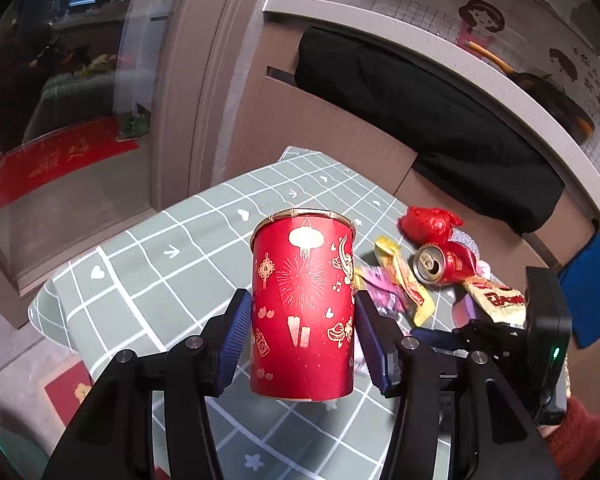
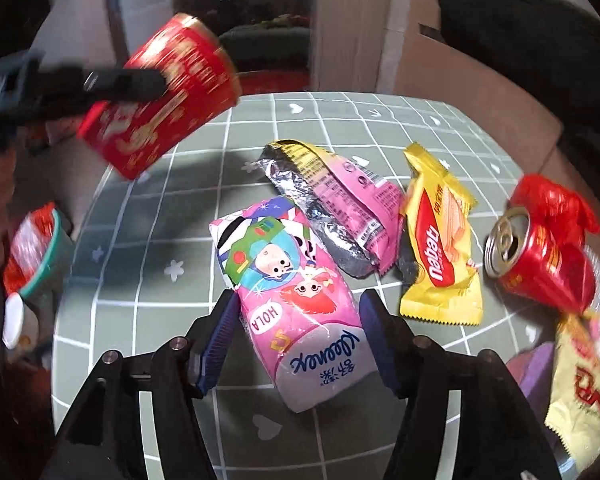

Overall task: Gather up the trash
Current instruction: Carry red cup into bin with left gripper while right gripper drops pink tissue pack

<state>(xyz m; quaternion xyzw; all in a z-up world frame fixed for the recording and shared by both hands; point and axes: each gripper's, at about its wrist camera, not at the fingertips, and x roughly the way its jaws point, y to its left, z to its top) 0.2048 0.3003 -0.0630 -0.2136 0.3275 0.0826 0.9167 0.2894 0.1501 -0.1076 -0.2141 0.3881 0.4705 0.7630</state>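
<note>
A: Left wrist view first: what is the left tool (image 1: 303, 322) doing?

B: It is pinching the red paper tub (image 1: 303, 312), one blue pad pressing on each side, and the tub is hanging upright above the green checked counter (image 1: 148, 280).

A: And the right tool (image 2: 298, 344)?

B: In the right wrist view it is standing spread around the pink tissue pack (image 2: 296, 308). The pack is lying flat on the counter between the pads; the left pad is sitting just beside its edge, the right pad a little apart.

A: Going outward from that pack?

B: Just beyond it a pink and silver wrapper (image 2: 340, 208) is lying open. To the right of the pack a yellow wafer wrapper (image 2: 440, 240) is resting against that one. Farther right a red can (image 2: 540, 264) is lying on its side, mouth toward the pack, with a red plastic bag (image 2: 556, 204) touching it behind. Far left of the pack, the tub is showing blurred and tilted.
</note>
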